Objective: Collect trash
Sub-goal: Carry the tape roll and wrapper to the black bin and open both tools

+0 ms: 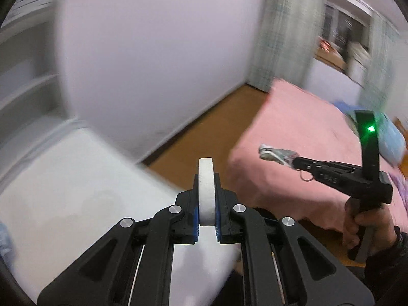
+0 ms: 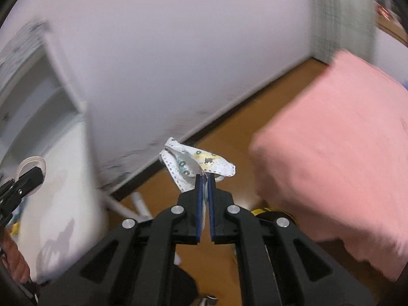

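At the far left of the left wrist view stands a blurred white shelf unit (image 1: 23, 81), and below it a white tabletop (image 1: 76, 178) spreads under the left gripper (image 1: 207, 178). That gripper is clamped on a white tape roll (image 1: 207, 191), held on edge between the blue pads so that the roll rises above the fingertips. Behind it a bare white wall (image 1: 153, 51) runs down to an orange-brown floor (image 1: 216, 127). Further right lies a bed with a pink sheet (image 1: 293, 132), with a checked curtain (image 1: 285, 30) and a window (image 1: 341, 33) beyond it, all smeared by motion. Over the bed the right gripper (image 1: 297, 162), gripped by a hand (image 1: 367, 227), is closed on a crumpled wrapper (image 1: 272, 153); a light blue bundle (image 1: 390, 137) sits behind it on the bed.

In the right wrist view the tape roll (image 2: 32, 170) and left gripper show at the left edge over the white table (image 2: 58, 204). In the middle the patterned white wrapper (image 2: 193, 164) is pinched at the fingertips above the floor (image 2: 255, 117), apart from the pink bed (image 2: 331, 140) at the right.
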Available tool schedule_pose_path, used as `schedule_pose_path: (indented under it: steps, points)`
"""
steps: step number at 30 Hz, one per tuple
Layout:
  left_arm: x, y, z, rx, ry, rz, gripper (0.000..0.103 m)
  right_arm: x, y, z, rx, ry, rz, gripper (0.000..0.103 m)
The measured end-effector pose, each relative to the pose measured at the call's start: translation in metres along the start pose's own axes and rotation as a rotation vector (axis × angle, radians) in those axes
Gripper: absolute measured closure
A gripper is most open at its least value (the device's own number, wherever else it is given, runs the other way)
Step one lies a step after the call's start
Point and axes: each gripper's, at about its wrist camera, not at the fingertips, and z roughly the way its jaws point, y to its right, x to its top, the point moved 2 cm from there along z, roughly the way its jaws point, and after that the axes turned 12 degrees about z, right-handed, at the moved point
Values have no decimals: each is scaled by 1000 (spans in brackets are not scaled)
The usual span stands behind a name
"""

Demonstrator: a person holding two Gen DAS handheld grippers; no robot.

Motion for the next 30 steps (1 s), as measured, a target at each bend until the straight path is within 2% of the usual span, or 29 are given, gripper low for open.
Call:
schedule_pose_path:
  steps: [4, 7, 10, 15, 19, 22, 25, 30]
  points:
    - [6, 64, 48, -119, -17, 56, 95, -11, 61, 12, -92, -20, 84, 98]
    - [3, 97, 87, -164, -41, 82, 95, -21, 104, 24, -139, -55, 162, 98]
    - [-11, 126, 137, -203, -112, 87, 95, -26, 134, 36, -175, -79, 209, 98]
    - [-44, 148, 216, -201, -239, 87, 95, -37, 169, 68, -229, -147, 276, 98]
    - [-73, 157, 263, -172, -339, 90, 95, -51, 192, 88, -260, -222, 310, 98]
    - [-88, 159, 284, -199, -414, 43, 95, -56, 206, 100, -282, -275, 327, 98]
    - [-88, 156, 288, -208, -399, 17, 95, -62, 212, 111, -292, -319, 338, 98]
    - [-96, 158, 287, -220, -421, 13, 95, -69, 212, 119, -289, -377, 352, 98]
